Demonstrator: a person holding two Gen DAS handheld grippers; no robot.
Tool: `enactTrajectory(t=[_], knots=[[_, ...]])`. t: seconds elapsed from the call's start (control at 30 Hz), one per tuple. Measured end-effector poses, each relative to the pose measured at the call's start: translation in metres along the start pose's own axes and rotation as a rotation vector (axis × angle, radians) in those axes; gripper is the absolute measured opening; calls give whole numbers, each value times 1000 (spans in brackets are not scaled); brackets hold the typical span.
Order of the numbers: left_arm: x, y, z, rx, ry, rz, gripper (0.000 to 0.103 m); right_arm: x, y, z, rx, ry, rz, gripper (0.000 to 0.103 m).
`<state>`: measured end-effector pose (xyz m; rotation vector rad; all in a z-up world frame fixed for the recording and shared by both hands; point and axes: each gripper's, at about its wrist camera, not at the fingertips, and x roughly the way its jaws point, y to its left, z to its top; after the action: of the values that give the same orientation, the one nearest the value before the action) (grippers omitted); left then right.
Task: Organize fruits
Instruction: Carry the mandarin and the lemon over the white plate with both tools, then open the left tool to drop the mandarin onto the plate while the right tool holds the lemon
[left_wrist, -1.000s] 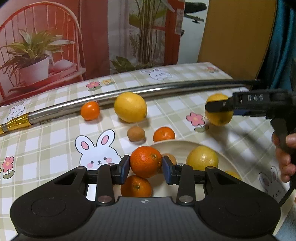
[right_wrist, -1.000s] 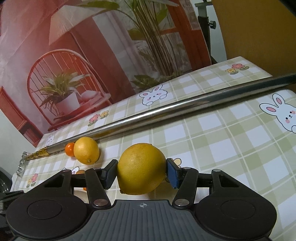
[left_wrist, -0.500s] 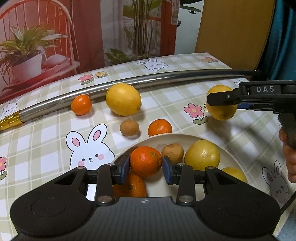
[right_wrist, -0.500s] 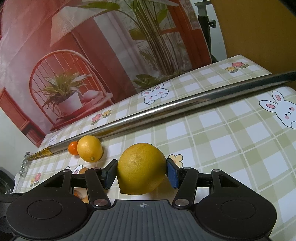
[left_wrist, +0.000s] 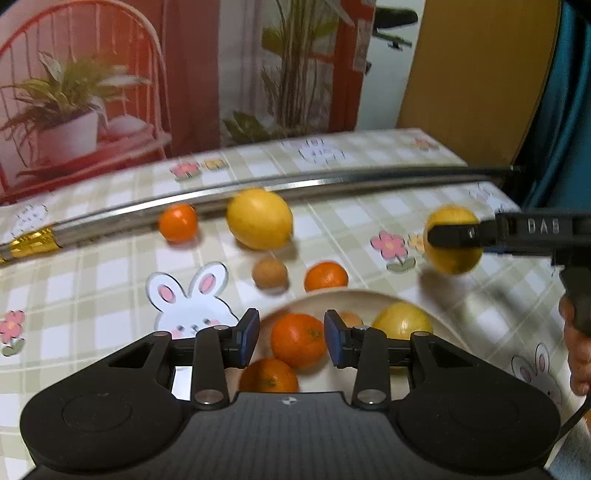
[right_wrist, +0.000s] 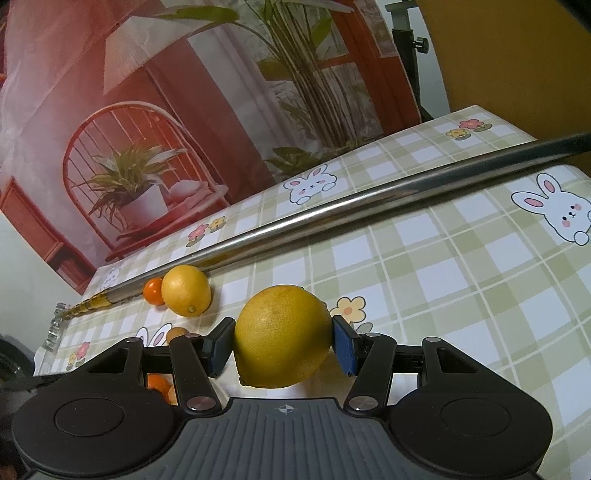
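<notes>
Checked bunny cloth on bench. My left gripper (left_wrist: 291, 341) jaws spread, orange (left_wrist: 298, 340) loose between them, over plate (left_wrist: 448, 330). Right gripper (right_wrist: 283, 345) jaws clamp lemon (right_wrist: 282, 336), above bench. Plate part-filled; second lemon (left_wrist: 259, 218), mandarin (left_wrist: 178, 222) remain outside, I judge.

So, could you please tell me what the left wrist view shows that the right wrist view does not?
Only the left wrist view shows the plate with its fruit, an orange between the open left gripper pads, and the person's hand. Only the right wrist view shows the right gripper from behind, shut on the held lemon. Both show the metal pole, the loose lemon and the small orange.
</notes>
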<state>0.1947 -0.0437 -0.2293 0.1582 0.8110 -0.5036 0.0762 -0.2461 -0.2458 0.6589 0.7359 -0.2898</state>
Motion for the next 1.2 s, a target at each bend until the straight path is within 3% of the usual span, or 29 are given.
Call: enactTrajectory(t=[0.3, 0.57, 0.83, 1.2], knots=[[-42, 33, 2, -101, -68, 87, 41, -14, 27, 0, -68, 15, 25, 52], [-62, 56, -13, -154, -85, 137, 41, -17, 78, -8, -239, 73, 77, 52], [-70, 61, -22, -169, -114, 135, 41, -5, 125, -21, -433, 189, 97, 52], [-67, 72, -29, -222, -121, 120, 41, 9, 150, -37, -566, 297, 106, 52]])
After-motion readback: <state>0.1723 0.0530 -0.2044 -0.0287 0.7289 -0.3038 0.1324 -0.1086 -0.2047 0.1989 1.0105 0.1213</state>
